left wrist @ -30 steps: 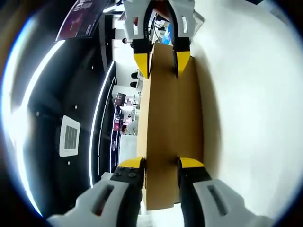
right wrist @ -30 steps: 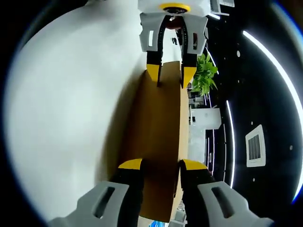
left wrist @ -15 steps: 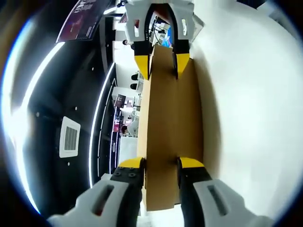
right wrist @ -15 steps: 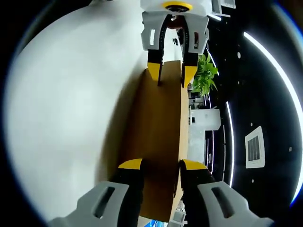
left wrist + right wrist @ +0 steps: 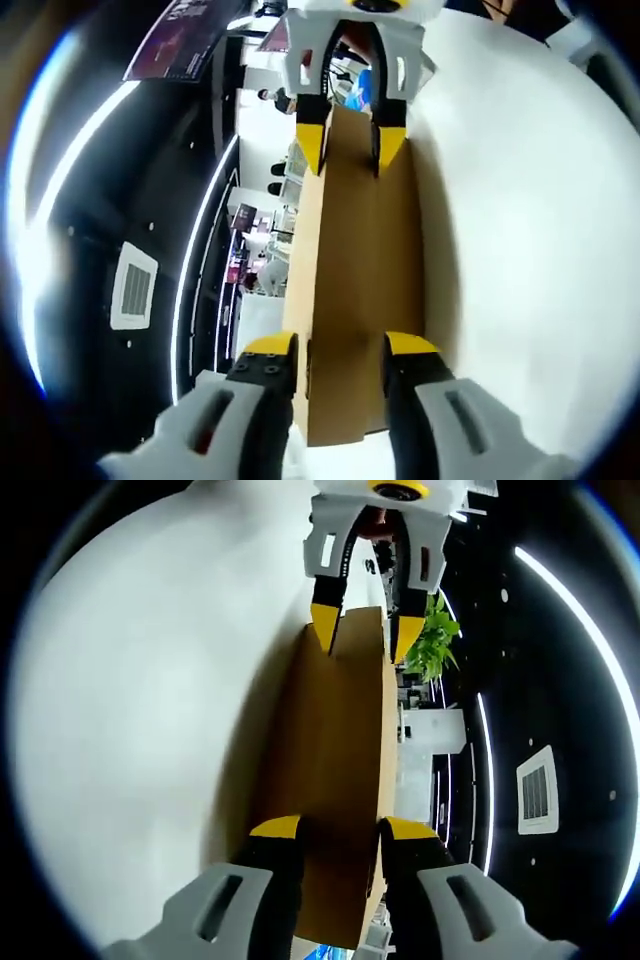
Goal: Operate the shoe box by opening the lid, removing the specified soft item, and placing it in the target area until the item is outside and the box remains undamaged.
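Left gripper view: brown shoe box (image 5: 360, 290) held edge-on between white table (image 5: 520, 250) on one side and dark ceiling (image 5: 90, 200) with curved light strips on the other. Square ceiling vent (image 5: 133, 288) and a purple banner (image 5: 180, 40) near the top; lettering on the banner too blurred to read. Small distant room furnishings along the box's edge, too small to identify.

Right gripper view: same cardboard (image 5: 335, 780), mirrored layout, white table (image 5: 130, 710) on the other side. Green potted plant (image 5: 432, 635) beside the far end of the box, plus a ceiling vent (image 5: 535, 790).

Left gripper (image 5: 340, 350): yellow-tipped fingers (image 5: 268, 345) closed onto the near end of the box, one on each face, cardboard running between them. Right gripper (image 5: 350, 145) at the far end in this view, pinching the opposite end likewise.

Right gripper (image 5: 338, 830) in own view: fingers (image 5: 275, 827) clamped on the near end, cardboard between. Left gripper (image 5: 365, 625) gripping the far end.

Box off the table, spanning gripper to gripper. No printing or label legible on the cardboard. Lid state cannot be told from this angle.
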A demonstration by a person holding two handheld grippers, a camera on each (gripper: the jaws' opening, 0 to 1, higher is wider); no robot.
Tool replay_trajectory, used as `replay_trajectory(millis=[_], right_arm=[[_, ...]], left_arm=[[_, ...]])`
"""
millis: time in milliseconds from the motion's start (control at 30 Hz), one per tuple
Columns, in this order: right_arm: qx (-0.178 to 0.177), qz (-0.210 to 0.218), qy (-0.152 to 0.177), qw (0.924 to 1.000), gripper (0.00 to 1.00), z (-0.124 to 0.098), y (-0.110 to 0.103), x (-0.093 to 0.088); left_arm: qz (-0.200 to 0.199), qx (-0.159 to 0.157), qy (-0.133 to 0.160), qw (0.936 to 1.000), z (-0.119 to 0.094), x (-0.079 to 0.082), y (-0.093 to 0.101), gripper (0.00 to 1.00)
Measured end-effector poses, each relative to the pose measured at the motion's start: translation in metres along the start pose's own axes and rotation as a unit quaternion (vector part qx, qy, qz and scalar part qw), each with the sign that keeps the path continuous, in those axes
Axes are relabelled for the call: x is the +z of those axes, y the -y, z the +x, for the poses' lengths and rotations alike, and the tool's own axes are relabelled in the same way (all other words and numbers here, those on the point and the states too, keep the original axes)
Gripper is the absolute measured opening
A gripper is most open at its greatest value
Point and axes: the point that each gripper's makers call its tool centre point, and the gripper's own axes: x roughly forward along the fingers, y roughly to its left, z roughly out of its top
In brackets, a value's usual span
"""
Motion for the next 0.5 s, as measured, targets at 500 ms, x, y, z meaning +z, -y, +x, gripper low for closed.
replay_trajectory(millis=[500], right_arm=[[0.002,0.0,-0.004,1.0,0.3,0.0,0.001,0.001]], left_arm=[[-0.266,-0.08,0.075,0.9577,-0.046,0.008,-0.002,0.65]])
